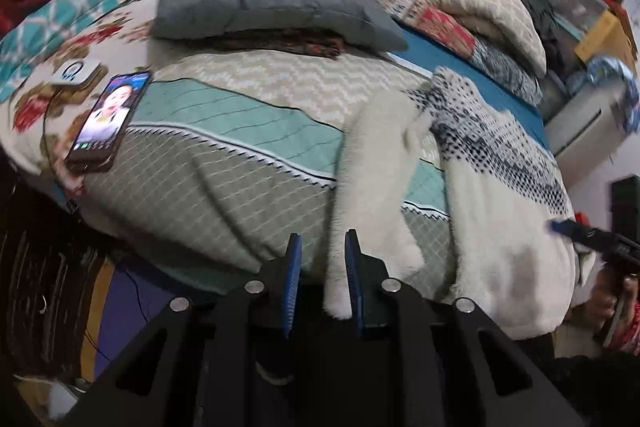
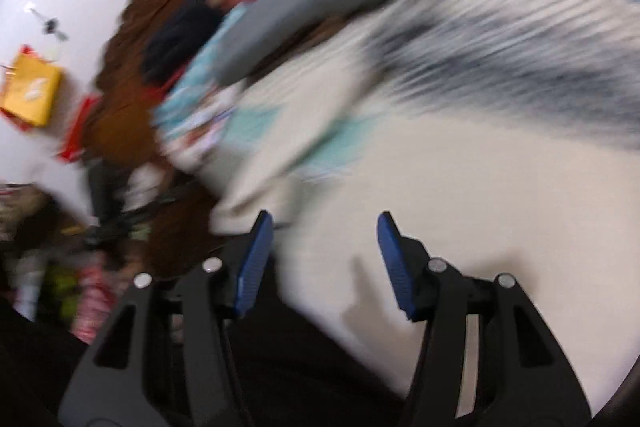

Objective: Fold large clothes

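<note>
down on the bed, a fluffy white sweater with a band of dark blue dots (image 1: pixel 492 187) lies spread over a quilted bedspread in green, beige and grey panels (image 1: pixel 224 147), its body toward the right and one long white sleeve (image 1: pixel 372 179) running down toward the camera. the left gripper (image 1: pixel 323 275) has its blue-padded fingers (image 1: pixel 294 259) standing a little apart, and the sleeve's cuff end hangs down beside the right finger; whether the pads actually press on it cannot be told, since the cloth seems to lie against one finger only. the right gripper (image 2: pixel 326 259) shows its blue fingers (image 2: pixel 256 259) well apart with nothing between them, hovering over the plain white part of the sweater (image 2: pixel 460 187); this view is heavily blurred. in the left wrist view the right gripper's blue tip (image 1: pixel 560 227) shows at the sweater's right edge, with a hand (image 1: pixel 612 303) gripping its handle. a smartphone with a lit screen (image 1: pixel 106 119) rests at the bedspread's left edge, and a grey folded pillow (image 1: pixel 264 3) sits behind it, on a dark patterned cloth.
</note>
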